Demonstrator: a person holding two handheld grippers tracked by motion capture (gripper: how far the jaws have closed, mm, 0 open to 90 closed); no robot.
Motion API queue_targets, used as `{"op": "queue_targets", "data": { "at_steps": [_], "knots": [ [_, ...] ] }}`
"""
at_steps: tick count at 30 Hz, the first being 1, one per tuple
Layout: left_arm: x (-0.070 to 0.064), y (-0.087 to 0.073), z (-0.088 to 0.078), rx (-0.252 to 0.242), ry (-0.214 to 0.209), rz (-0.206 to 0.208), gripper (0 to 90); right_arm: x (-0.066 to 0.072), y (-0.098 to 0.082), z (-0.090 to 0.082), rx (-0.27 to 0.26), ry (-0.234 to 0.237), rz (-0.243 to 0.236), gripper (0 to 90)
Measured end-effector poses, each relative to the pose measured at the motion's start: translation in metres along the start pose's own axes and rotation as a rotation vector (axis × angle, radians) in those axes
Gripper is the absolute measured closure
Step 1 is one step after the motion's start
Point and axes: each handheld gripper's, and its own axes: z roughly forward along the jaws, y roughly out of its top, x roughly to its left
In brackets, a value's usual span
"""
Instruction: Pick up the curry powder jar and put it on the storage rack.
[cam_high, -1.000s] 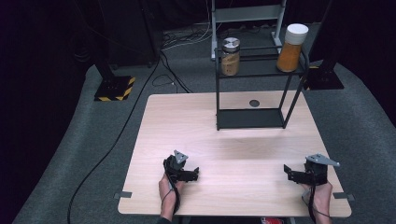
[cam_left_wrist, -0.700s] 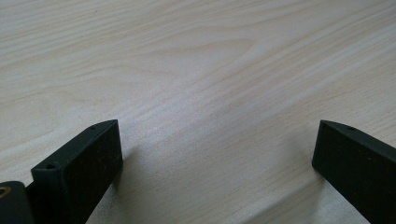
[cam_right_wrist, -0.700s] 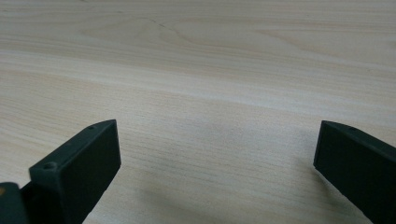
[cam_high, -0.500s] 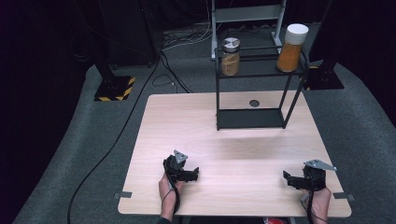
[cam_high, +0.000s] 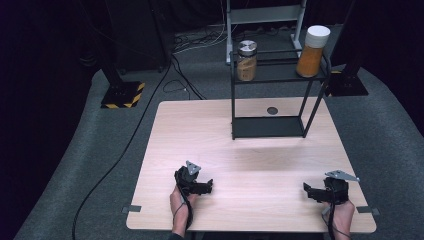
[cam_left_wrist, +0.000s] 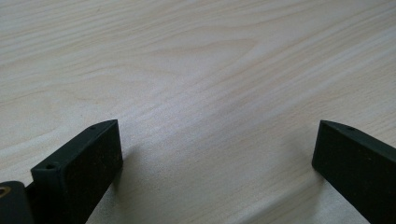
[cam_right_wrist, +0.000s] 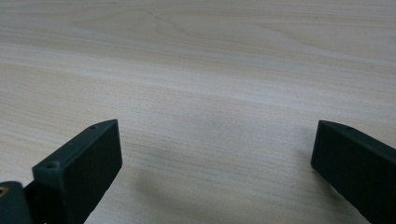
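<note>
My left gripper (cam_high: 206, 186) rests low on the light wooden table (cam_high: 215, 135) near its front edge, left of centre, held by a hand. In the left gripper view its two black jaws stand wide apart over bare wood, so the left gripper (cam_left_wrist: 217, 154) is open and empty. My right gripper (cam_high: 309, 192) sits near the front right corner, also in a hand. Its own view shows the right gripper (cam_right_wrist: 217, 154) open, with only wood grain between the jaws.
A black metal shelf frame (cam_high: 270, 125) stands at the table's far side. On its top tier sit a jar with a silver lid (cam_high: 246, 60) and a taller orange-filled jar with a white lid (cam_high: 313, 50). A small dark round hole (cam_high: 272, 110) marks the tabletop behind the frame.
The right gripper has come down and back toward the front right corner. The left gripper has stayed where it was.
</note>
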Motion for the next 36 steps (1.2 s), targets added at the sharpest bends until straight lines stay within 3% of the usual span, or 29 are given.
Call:
{"op": "queue_targets", "data": {
  "at_steps": [36],
  "knots": [
    [-0.0001,0.0,-0.0001,0.0,-0.002,0.006,0.9,-0.0008,-0.0055,-0.0026,-0.029,-0.001,0.007,1.1]
  ]
}}
